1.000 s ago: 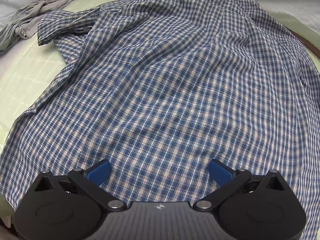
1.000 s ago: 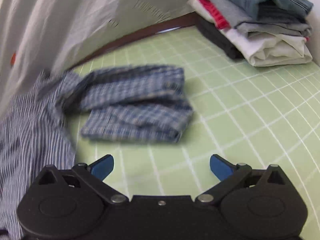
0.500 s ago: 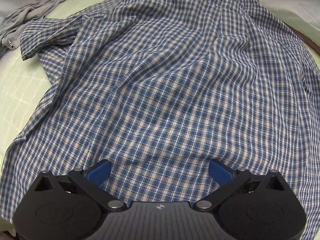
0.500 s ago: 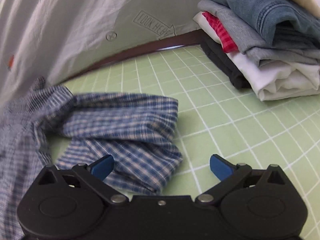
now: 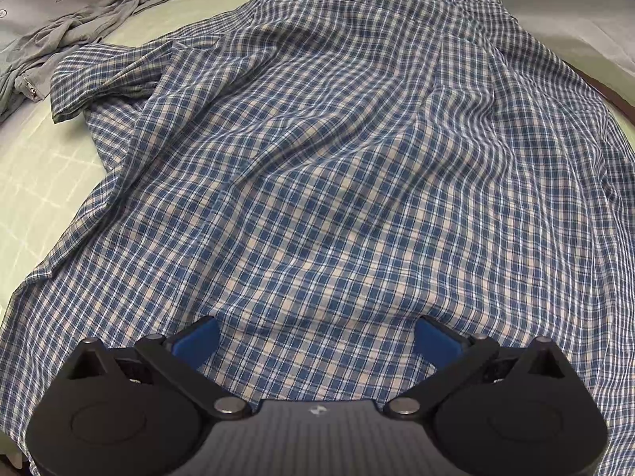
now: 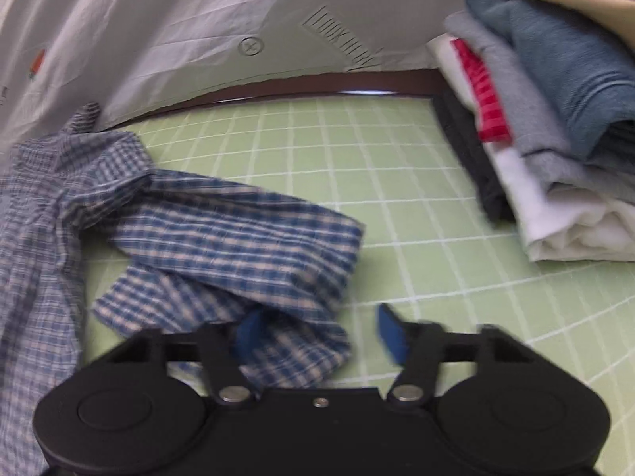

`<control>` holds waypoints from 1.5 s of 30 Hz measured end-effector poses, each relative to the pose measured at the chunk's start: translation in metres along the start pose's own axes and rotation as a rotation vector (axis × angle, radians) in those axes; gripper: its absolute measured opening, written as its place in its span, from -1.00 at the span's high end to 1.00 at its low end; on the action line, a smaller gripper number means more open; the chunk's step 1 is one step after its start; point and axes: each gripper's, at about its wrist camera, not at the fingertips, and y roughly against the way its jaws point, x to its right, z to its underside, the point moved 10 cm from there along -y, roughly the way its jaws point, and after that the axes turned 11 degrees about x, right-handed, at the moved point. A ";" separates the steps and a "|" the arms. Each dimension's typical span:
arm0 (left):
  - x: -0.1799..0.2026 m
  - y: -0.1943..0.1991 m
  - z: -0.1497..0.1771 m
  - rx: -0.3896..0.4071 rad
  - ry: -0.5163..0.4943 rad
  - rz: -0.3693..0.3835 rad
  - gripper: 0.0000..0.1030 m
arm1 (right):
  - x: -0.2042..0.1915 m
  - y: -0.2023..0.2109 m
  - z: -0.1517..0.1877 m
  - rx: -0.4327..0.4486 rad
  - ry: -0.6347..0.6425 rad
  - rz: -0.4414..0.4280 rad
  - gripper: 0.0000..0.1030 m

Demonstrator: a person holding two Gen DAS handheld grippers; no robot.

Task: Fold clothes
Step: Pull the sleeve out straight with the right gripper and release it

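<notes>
Blue-and-white checked cotton shirt (image 5: 337,182) spread back-up on the green gridded cutting mat (image 6: 397,206). Left gripper (image 5: 317,339) over its lower back, jaws wide, nothing pinched. Right gripper (image 6: 317,331) jaws closing around the crumpled sleeve (image 6: 238,246); left pad on cloth, right pad off it. Stack of folded clothes (image 6: 555,139) near right. Crumpled grey garment (image 5: 71,35) far left.

Your left tool (image 5: 317,341) points steeply down, its jaws spread wide. Your right tool (image 6: 317,333) angles downward, its jaws closing.
</notes>
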 end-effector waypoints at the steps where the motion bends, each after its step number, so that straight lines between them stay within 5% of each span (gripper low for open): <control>1: 0.000 0.002 0.001 0.001 0.000 0.000 -1.00 | 0.000 0.000 -0.002 0.002 0.001 -0.006 0.45; 2: 0.000 0.002 0.001 0.002 -0.001 0.002 -1.00 | -0.001 0.000 -0.004 0.004 0.002 -0.011 0.77; 3: -0.001 0.001 0.001 0.002 -0.003 0.003 -1.00 | 0.000 0.001 -0.008 0.019 0.015 0.001 0.85; 6: 0.001 0.000 0.000 0.005 -0.008 0.007 -1.00 | 0.001 0.016 -0.037 0.120 0.116 0.069 0.91; 9: -0.001 0.001 0.002 0.012 -0.009 0.009 -1.00 | -0.016 0.068 -0.088 0.342 0.299 0.149 0.92; 13: -0.005 0.004 0.004 0.026 -0.004 0.008 -1.00 | -0.048 0.110 -0.107 0.471 0.430 0.207 0.82; 16: -0.005 0.008 0.005 0.032 -0.005 0.008 -1.00 | -0.050 0.066 -0.048 0.216 0.410 0.156 0.14; 17: -0.005 0.009 0.005 0.034 -0.005 0.007 -1.00 | -0.050 0.049 -0.020 0.088 0.400 0.131 0.31; 19: -0.007 0.009 0.005 0.036 -0.006 0.008 -1.00 | -0.053 0.042 0.018 -0.025 0.380 0.102 0.51; 23: -0.006 0.007 0.003 0.035 -0.003 0.005 -1.00 | -0.047 0.057 0.013 0.031 0.215 0.072 -0.06; 30: -0.004 0.002 -0.001 0.033 -0.006 0.007 -1.00 | 0.020 0.042 -0.029 0.109 -0.160 0.167 -0.11; 39: -0.003 -0.001 -0.003 0.043 0.002 0.003 -1.00 | 0.059 -0.010 -0.015 -0.012 -0.276 0.275 0.10; 42: -0.002 -0.001 -0.003 0.050 0.005 0.001 -1.00 | 0.059 -0.013 -0.007 -0.019 -0.289 0.239 0.43; 44: -0.002 -0.002 -0.004 0.052 0.003 0.002 -1.00 | 0.052 -0.012 -0.005 -0.021 -0.246 0.198 0.92; 45: -0.001 -0.002 -0.004 0.052 0.001 0.003 -1.00 | 0.052 -0.009 -0.007 -0.009 -0.233 0.194 0.92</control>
